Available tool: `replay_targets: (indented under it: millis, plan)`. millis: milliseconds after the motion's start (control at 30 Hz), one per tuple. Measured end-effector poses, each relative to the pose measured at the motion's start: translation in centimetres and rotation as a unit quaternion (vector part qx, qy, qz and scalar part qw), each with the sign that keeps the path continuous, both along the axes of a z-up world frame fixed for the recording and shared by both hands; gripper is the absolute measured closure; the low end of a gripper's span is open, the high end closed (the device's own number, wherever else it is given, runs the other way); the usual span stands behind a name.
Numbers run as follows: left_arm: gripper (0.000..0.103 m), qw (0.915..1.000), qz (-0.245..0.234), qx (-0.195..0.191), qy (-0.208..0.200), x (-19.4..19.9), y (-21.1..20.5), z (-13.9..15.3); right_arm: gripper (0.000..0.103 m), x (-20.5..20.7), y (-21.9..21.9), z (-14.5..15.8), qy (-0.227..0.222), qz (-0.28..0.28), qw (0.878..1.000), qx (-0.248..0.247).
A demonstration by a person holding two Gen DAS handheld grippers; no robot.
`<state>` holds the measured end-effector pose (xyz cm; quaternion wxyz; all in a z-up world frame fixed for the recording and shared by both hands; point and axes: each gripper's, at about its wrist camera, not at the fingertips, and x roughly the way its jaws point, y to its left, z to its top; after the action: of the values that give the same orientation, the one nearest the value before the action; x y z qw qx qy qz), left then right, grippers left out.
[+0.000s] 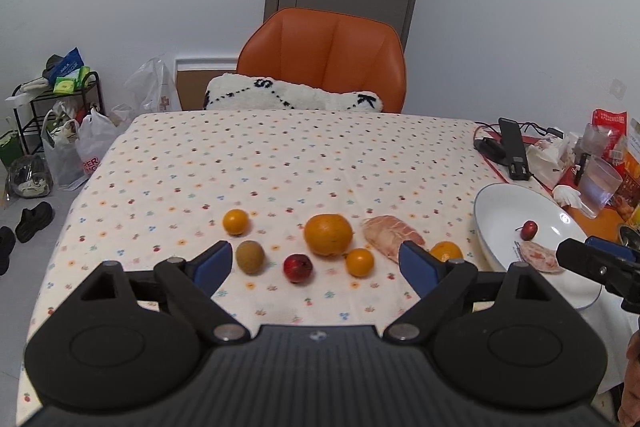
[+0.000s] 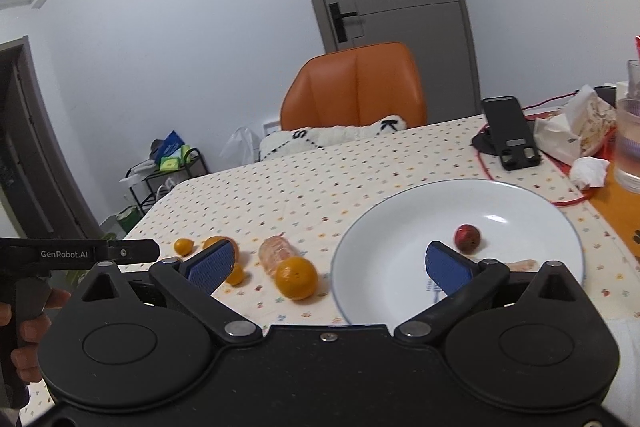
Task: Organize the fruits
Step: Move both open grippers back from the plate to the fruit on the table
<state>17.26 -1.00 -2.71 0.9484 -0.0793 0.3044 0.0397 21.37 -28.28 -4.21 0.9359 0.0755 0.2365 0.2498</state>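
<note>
Loose fruit lies on the dotted tablecloth in the left wrist view: a big orange point(image 1: 328, 235), two small oranges point(image 1: 236, 221) point(image 1: 359, 262), a kiwi point(image 1: 250, 257), a red fruit point(image 1: 298, 268), a peeled citrus piece point(image 1: 392, 237) and an orange point(image 1: 446, 251) half hidden by a finger. My left gripper point(image 1: 316, 255) hovers open and empty before them. The white plate point(image 2: 400, 223) holds a small red fruit point(image 2: 467, 238) and a peeled piece point(image 2: 520, 264). Above the plate's near left rim, my right gripper point(image 2: 328, 259) is open and empty. An orange point(image 2: 297, 277) lies just left of the plate.
An orange chair point(image 1: 324, 55) with a white cushion point(image 1: 292, 95) stands at the far table edge. At the right are a black phone stand point(image 2: 510, 131), crumpled tissue point(image 2: 590, 171), a plastic cup point(image 1: 600, 185) and snack packets. A hand point(image 2: 24, 327) holds the left gripper.
</note>
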Motion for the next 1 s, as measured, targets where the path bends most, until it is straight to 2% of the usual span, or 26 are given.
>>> replay_targets:
  millis: [100,267,367,500,567,1000]
  plan:
    - [0.014,0.9999,-0.010,-0.008,0.002,-0.1,0.5,-0.3,0.002,-0.1,0.9,0.0,-0.001,0.018,1.000,-0.009]
    - [0.014,0.9998,-0.013,-0.010,0.010,-0.4,1.1,-1.0,0.024,-0.1,2.7,-0.3,0.009,0.045,0.999,-0.029]
    - [0.015,0.9998,-0.015,-0.009,0.006,-0.5,1.5,-1.4,0.034,-0.1,3.6,-0.4,0.016,0.055,0.998,-0.034]
    - [0.017,0.9995,-0.011,-0.028,0.012,-0.3,2.3,-1.9,0.040,0.2,4.6,-0.7,0.022,0.061,0.997,-0.044]
    - [0.021,0.9995,-0.013,-0.027,0.014,0.0,2.4,-2.3,0.047,0.4,5.1,-1.0,0.028,0.064,0.996,-0.051]
    - [0.045,0.9985,-0.024,-0.041,0.028,1.9,2.5,-4.2,0.052,2.4,7.3,-1.9,0.033,0.057,0.994,-0.090]
